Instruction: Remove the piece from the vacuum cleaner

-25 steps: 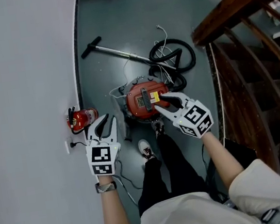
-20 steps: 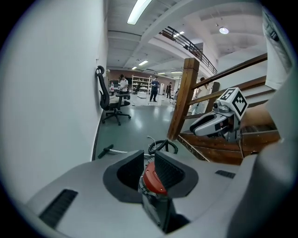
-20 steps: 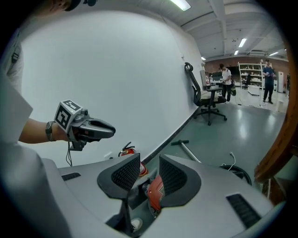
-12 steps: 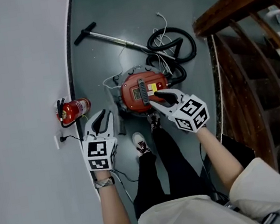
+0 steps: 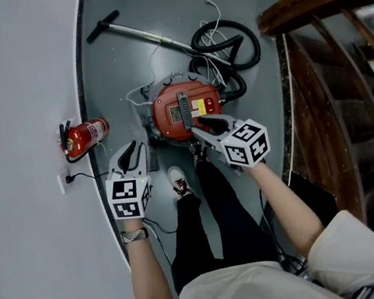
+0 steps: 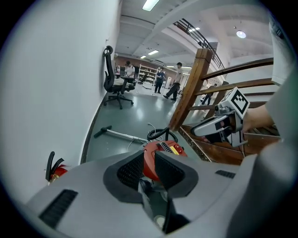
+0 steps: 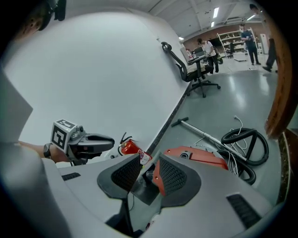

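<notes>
My left gripper (image 5: pixel 133 150) and right gripper (image 5: pixel 206 126) hang open by the red vacuum cleaner (image 5: pixel 182 110).
All 4 ribbed black pads stand apart, with nothing between them. My right gripper's tips sit over the near edge of the round, red plastic body; my left is just beside it, above the glossy grey floor (image 5: pixel 127 74). Beyond lie a coiled black hose (image 5: pixel 254 41) and a slim metal wand (image 5: pixel 138 35).
</notes>
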Available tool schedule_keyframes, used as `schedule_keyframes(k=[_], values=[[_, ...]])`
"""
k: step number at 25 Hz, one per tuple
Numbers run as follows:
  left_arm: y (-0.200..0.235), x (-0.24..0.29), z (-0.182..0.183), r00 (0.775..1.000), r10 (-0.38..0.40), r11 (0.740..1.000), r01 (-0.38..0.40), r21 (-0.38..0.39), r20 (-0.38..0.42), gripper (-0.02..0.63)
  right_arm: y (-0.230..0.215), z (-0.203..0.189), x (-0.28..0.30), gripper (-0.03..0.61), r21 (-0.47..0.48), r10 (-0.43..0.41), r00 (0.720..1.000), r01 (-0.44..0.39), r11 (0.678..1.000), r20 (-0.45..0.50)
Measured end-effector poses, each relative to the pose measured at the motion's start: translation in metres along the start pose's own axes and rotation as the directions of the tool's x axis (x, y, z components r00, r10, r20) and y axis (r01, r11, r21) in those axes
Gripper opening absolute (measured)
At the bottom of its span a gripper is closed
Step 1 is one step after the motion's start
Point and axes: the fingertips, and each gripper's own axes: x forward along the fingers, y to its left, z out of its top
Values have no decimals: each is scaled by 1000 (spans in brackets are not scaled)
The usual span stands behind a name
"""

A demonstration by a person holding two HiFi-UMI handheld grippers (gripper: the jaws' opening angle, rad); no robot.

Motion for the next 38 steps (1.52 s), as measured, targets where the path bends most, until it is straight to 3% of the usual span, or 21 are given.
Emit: schedule_keyframes(k=[11, 16, 24, 30, 38], values=[[6, 42, -49, 996, -11, 1000, 8, -27, -84, 79, -51, -28, 34, 143, 113, -30, 998, 36, 993, -52], [8, 64, -71, 994, 12, 1000, -13, -10, -112, 83, -66, -45, 60, 143, 230, -17, 998, 28, 973, -54], [18, 82, -98, 988, 21, 1000, -22, -7, -150, 83, -93, -60, 80, 146, 228, -34, 996, 51, 972, -79], [21, 91, -110, 985, 4, 1000, -6, -6, -170, 88, -98, -62, 89, 156, 285, 26, 999, -11, 959, -47], [20, 106, -129, 973, -5, 1000, 3, -10, -229, 115, -94, -68, 101, 156, 267, 79, 996, -63, 962, -49]])
